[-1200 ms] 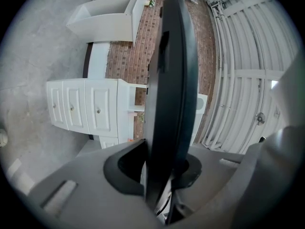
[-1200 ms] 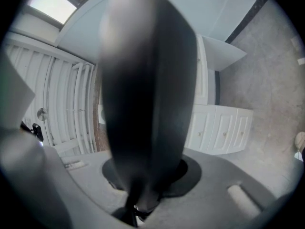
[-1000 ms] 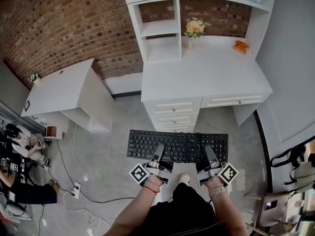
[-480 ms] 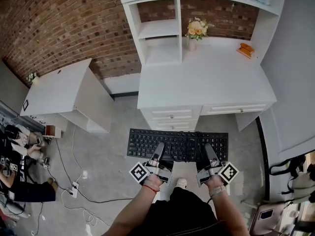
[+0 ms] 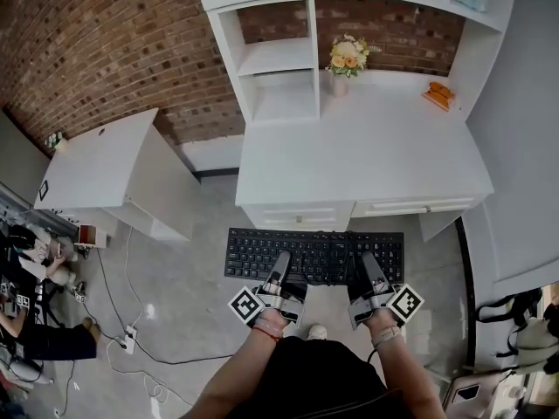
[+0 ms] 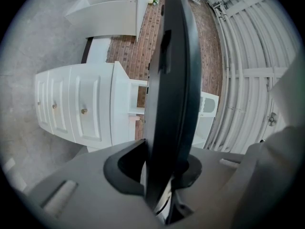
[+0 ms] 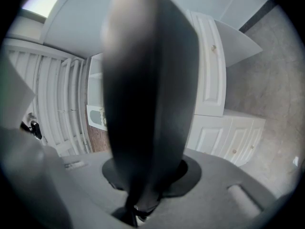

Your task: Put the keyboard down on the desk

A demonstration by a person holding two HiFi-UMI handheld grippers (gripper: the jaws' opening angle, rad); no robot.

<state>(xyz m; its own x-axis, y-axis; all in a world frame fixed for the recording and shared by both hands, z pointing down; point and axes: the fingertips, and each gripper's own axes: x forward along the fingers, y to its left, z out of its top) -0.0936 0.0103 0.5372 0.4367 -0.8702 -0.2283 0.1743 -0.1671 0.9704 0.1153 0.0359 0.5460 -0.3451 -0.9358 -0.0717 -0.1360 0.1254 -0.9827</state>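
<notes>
A black keyboard (image 5: 314,256) hangs level in the air in front of the white desk (image 5: 362,160), just short of its front edge and over the floor. My left gripper (image 5: 281,271) is shut on the keyboard's near edge left of middle. My right gripper (image 5: 365,269) is shut on the near edge further right. In the left gripper view the keyboard (image 6: 171,89) shows edge-on between the jaws, with the desk's drawers (image 6: 76,109) beyond. The right gripper view shows the same keyboard (image 7: 147,94) as a dark blurred slab filling the middle.
On the desk's back stand a vase of flowers (image 5: 345,59) and an orange object (image 5: 438,94). A shelf unit (image 5: 271,59) rises at the desk's back left. A second white desk (image 5: 105,173) stands at left. Cables and a power strip (image 5: 131,339) lie on the floor.
The desk has come nearer in the head view, its front edge now close to the keyboard. Both grippers keep the same hold on the keyboard.
</notes>
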